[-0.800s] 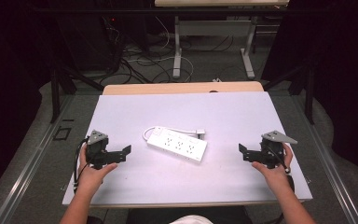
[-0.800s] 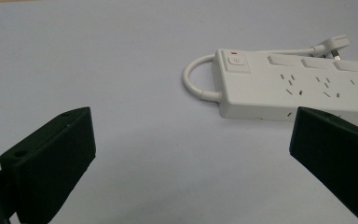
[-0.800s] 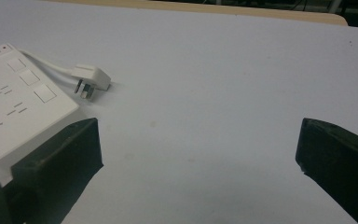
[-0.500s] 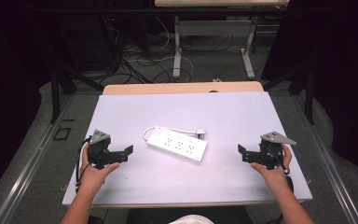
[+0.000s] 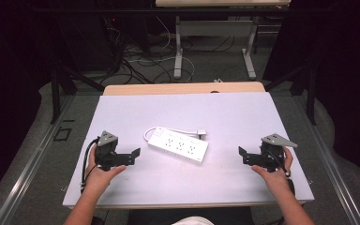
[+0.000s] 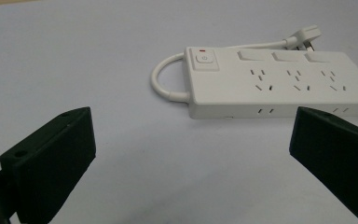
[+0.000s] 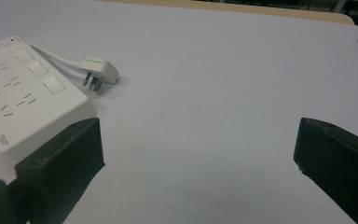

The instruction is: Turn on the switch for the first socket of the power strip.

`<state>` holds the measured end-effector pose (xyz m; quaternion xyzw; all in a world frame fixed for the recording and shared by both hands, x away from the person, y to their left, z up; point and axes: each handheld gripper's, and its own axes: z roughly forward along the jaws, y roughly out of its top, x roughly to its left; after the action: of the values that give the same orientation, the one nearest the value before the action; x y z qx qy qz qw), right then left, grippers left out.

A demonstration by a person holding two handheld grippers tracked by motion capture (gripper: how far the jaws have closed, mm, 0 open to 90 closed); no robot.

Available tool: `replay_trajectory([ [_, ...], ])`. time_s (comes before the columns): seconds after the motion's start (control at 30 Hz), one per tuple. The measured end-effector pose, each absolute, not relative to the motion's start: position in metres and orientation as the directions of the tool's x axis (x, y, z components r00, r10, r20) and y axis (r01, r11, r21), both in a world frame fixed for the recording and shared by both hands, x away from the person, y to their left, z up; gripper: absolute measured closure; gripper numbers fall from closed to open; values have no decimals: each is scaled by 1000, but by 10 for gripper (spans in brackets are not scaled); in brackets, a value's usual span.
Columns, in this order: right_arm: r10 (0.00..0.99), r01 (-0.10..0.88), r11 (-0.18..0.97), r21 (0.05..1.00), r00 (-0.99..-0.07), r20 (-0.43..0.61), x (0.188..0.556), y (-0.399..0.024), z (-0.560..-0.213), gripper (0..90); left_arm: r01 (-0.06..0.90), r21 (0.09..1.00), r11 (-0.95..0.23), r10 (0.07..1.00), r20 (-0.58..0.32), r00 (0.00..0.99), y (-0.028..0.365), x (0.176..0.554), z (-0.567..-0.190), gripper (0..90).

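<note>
1. A white power strip [image 5: 178, 146] lies flat in the middle of the white table [image 5: 243, 112], sockets facing up, turned at a slant to the table's edges.
2. Its short cord [image 6: 164, 79] loops out of the switch end and runs back along the far side, so the plug [image 7: 99, 71] rests on the table just beside the strip. The cord lies loose and the plug is in nothing.
3. The left gripper [image 5: 135, 156] sits low by the near left of the table, held in the person's left hand [image 5: 102, 171]. Its jaws stand wide apart and hold nothing. It points at the switch end of the strip, which lies near but apart from it.
4. The right gripper [image 5: 242, 156] is on the other side, well apart from the strip, jaws also wide and empty, pointing inward toward the strip's socket end.
5. Both grippers face the strip from opposite sides, which I judge to be a ready stance: open wide enough to take either the strip's body or the plug.
6. The work on the strip looks not yet begun; nothing is touched.
</note>
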<state>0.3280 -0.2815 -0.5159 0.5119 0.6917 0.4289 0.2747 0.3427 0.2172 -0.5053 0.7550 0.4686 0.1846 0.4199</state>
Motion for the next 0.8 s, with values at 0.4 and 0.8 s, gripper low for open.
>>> replay_trajectory([
  [0.4, 942, 486, 112, 867, -329, 63, 327, -280, -521, 17, 554, 798, -238, 845, -110, 523, 203, 342, -506, 7],
  [0.8, 941, 491, 121, 863, -334, 58, 326, -278, -522, 24, 534, 800, -274, 828, -87, 555, 190, 341, -510, 19],
])
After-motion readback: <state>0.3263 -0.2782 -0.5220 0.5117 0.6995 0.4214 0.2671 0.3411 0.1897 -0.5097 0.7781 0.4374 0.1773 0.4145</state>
